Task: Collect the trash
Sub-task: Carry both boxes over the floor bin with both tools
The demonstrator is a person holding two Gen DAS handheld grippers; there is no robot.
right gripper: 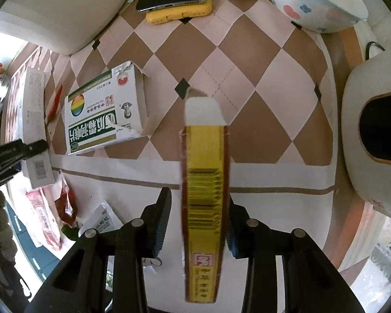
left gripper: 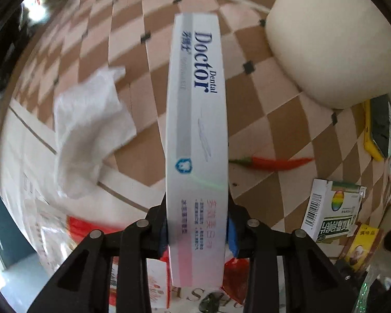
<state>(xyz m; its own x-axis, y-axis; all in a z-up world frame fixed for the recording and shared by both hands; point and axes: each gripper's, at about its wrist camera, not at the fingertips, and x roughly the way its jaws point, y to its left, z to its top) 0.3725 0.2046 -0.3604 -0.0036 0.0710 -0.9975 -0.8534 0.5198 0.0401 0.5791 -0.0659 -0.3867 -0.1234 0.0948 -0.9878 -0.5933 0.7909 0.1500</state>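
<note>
Trash here means several empty packages, and two of them are already held. The left gripper (left gripper: 196, 230) is closed on a long white toothpaste box (left gripper: 196, 120); both blue pads press its sides near the lower end. The box runs straight away from the camera along the fingers, so its long axis follows the pointing line of the gripper, with the "Doctor" print toward the far end.

The right gripper (right gripper: 195, 224) has a narrow yellow box (right gripper: 204, 203) between its fingers. The right pad (right gripper: 232, 242) touches the box edge, but the left pad (right gripper: 160, 230) stands a little apart from it, so I judge this grip as loose or one-sided. This box also lies lengthwise along the fingers, its torn white flap at the far end.

Further out, on the checked tablecloth (right gripper: 260, 78), more things wait. A green and white medicine carton (right gripper: 104, 112) lies flat with its flap open, and a red chili (left gripper: 271, 163) is just beside the toothpaste box in the left view. A crumpled white tissue (left gripper: 88, 130) is on the other side. Near the table edge I see some red and pink wrappers (right gripper: 65, 203). A phone in a yellow case (right gripper: 178, 0) and a paper bowl (right gripper: 318, 5) are probably not trash.

So the task seems about in the middle: two pieces picked up, not yet dropped anywhere, and no bin is visible.
</note>
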